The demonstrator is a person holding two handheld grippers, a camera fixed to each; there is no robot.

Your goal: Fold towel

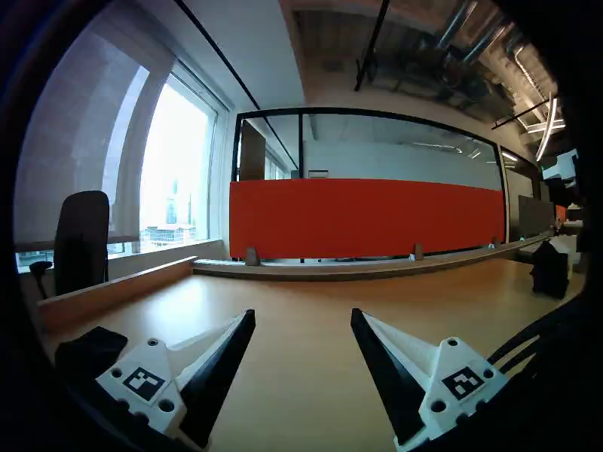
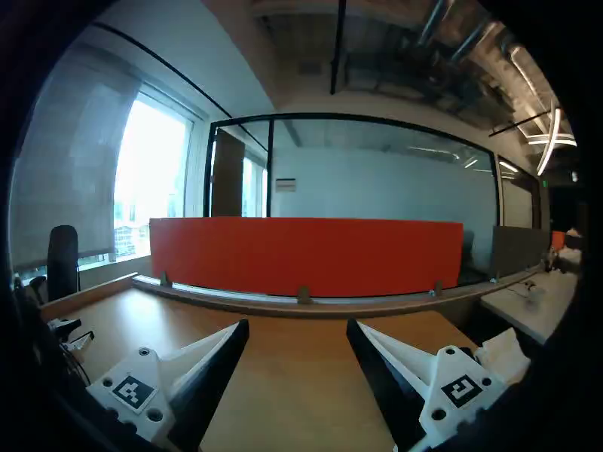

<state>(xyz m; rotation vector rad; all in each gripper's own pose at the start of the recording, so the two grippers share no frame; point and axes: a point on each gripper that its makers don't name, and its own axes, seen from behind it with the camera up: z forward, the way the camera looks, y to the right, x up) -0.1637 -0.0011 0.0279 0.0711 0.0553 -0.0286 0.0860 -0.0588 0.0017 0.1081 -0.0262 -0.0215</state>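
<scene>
While left gripper (image 1: 301, 312) and right gripper (image 2: 296, 322) gape, crumpled white cloth (image 2: 503, 352) lies beside latter.

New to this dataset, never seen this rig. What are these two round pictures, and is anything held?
No robot arm here: a person carries a two-finger gripper in each hand, with a fisheye camera on each looking along its fingers. One picture is the left gripper view, the other the right gripper view. Both grippers stand open, holding nothing, over a wooden desk. Behind it is an orange divider; a black chair stands by the window. A white crumpled thing lies at the right gripper view's right edge; I cannot tell whether it is the towel.
</scene>
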